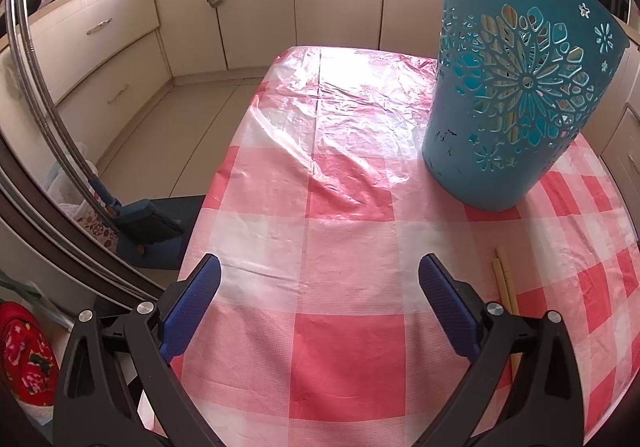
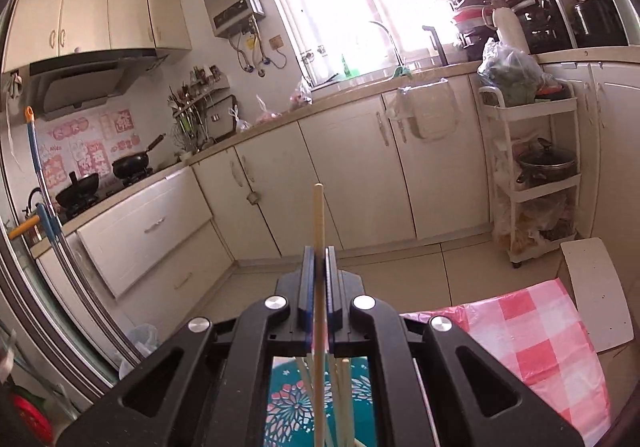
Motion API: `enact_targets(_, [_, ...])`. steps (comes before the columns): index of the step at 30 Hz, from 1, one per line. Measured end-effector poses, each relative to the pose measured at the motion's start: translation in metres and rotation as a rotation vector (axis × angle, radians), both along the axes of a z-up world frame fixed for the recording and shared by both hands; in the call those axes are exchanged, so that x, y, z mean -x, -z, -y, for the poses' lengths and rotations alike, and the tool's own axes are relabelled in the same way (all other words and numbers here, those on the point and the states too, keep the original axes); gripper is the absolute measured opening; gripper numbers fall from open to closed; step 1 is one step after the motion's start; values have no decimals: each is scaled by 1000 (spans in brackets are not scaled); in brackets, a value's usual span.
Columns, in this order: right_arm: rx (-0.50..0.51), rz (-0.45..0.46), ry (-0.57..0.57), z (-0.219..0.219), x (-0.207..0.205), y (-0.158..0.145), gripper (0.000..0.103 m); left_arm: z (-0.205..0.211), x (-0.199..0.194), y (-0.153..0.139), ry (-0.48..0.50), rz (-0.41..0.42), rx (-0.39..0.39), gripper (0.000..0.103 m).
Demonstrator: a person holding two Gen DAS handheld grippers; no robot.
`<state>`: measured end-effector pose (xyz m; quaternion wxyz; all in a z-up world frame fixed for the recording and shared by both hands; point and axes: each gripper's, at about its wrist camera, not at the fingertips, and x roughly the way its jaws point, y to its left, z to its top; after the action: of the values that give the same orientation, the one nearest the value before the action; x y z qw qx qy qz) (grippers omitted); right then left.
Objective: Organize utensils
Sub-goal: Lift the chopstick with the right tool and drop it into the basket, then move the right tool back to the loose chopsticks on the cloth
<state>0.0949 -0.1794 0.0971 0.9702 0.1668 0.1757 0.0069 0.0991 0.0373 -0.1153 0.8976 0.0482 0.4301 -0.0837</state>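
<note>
Jaws of the left gripper [image 1: 320,279] gape wide and empty above the checked tablecloth [image 1: 344,359]; a teal basket [image 1: 516,99] stands toward its far right corner, two chopsticks [image 1: 505,287] near its right edge. From the right wrist, the right gripper [image 2: 319,259] pinches one upright chopstick [image 2: 318,219] over the basket, which holds more sticks.

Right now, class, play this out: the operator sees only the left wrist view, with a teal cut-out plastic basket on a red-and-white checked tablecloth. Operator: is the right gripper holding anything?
Observer: Yes. The right gripper is shut on one pale wooden chopstick, which sticks up past its fingertips.
Operator: Where is that gripper relative to the basket?
Observer: It looks to be above it. The teal cut-out plastic basket shows beneath the gripper's body.
Operator: Is there anything in the basket?
Observer: Several more pale sticks stand inside it.
</note>
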Motion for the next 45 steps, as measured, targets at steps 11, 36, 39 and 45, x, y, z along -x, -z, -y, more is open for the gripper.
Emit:
enact_targets(11, [73, -116, -99, -14, 38, 27, 15, -2, -1, -1, -6, -3, 9, 95])
enact_targets(36, [85, -569, -236, -67, 107, 166, 21, -12, 5, -4, -25, 24, 35, 95])
enact_targets(39, [103, -582, -243, -72, 102, 172, 21, -12, 4, -5, -21, 25, 35, 95])
enact_targets(45, [184, -567, -261, -77, 107, 173, 16, -10, 4, -4, -17, 26, 30, 95])
